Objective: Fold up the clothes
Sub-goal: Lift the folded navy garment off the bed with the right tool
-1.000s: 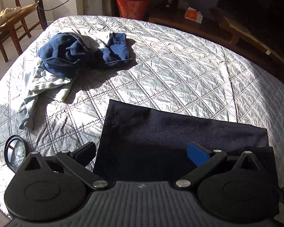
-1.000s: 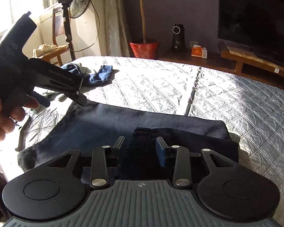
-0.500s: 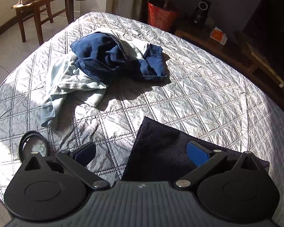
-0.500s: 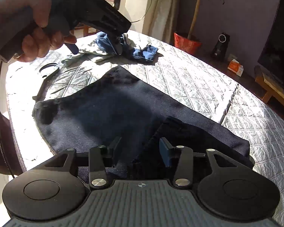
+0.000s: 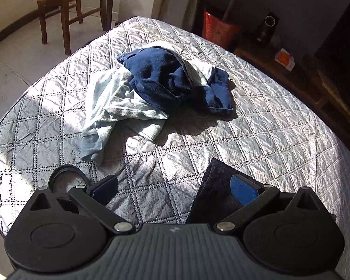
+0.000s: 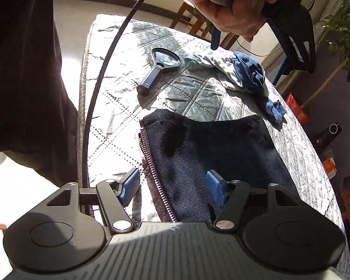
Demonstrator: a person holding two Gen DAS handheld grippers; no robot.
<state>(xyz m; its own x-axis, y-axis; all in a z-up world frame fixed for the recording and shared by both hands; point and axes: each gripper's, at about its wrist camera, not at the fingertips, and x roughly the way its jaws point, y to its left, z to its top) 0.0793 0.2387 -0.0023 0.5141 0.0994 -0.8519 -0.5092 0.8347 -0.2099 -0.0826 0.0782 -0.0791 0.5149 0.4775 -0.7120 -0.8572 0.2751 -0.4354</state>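
Quilted bed (image 5: 256, 126) carried dark garment (image 6: 221, 144), laid flat for folding. R tool (image 6: 173, 187) just opening/closing, straddled zipper edge, no grip. L tool (image 5: 175, 186) released, aimed at unfolded pile (image 5: 161, 81).

Shiny crinkled quilted bedspread (image 5: 256, 126), matt dark twill garment (image 6: 233, 144), fuzzy navy fleece (image 5: 161, 79), wooden chair (image 5: 65, 2)

We see a bed (image 5: 280, 121) covered in a silver quilted spread. On it lie a dark folded garment (image 6: 221, 144), a heap of blue clothes (image 5: 156, 86) and a magnifying glass (image 6: 162, 64).
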